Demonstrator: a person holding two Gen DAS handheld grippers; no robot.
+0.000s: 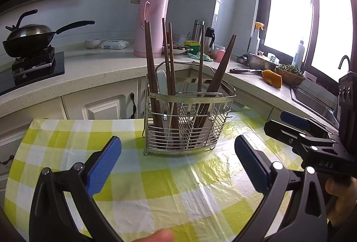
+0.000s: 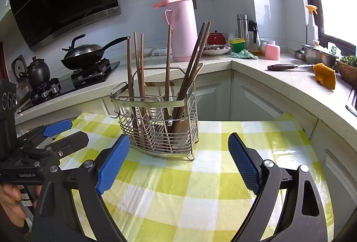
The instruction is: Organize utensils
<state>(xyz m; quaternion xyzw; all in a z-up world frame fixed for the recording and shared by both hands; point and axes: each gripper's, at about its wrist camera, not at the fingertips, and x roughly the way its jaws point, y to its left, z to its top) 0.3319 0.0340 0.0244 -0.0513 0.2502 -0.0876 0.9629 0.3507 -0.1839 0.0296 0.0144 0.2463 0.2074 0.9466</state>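
Observation:
A steel wire utensil basket [image 1: 185, 130] [image 2: 156, 130] stands on a table with a yellow-green checked cloth [image 1: 156, 186] [image 2: 189, 186]. Several brown wooden chopsticks [image 1: 151, 59] [image 2: 139, 68] stand upright or lean in its compartments. A pale utensil handle [image 1: 161, 83] and a wooden spoon [image 2: 198, 70] are also in it. My left gripper [image 1: 177, 146] [image 2: 64, 132] is open and empty, just short of the basket's left side. My right gripper [image 2: 178, 141] [image 1: 281, 125] is open and empty, close in front of the basket.
An L-shaped stone counter runs behind the table. On it are a pink thermos [image 1: 151, 19] [image 2: 184, 25], a wok on a gas stove [image 1: 29, 39] [image 2: 84, 56], an orange cloth [image 1: 271, 78] [image 2: 324, 75] and a knife [image 2: 283, 67]. A sink [image 1: 312, 99] lies at the right.

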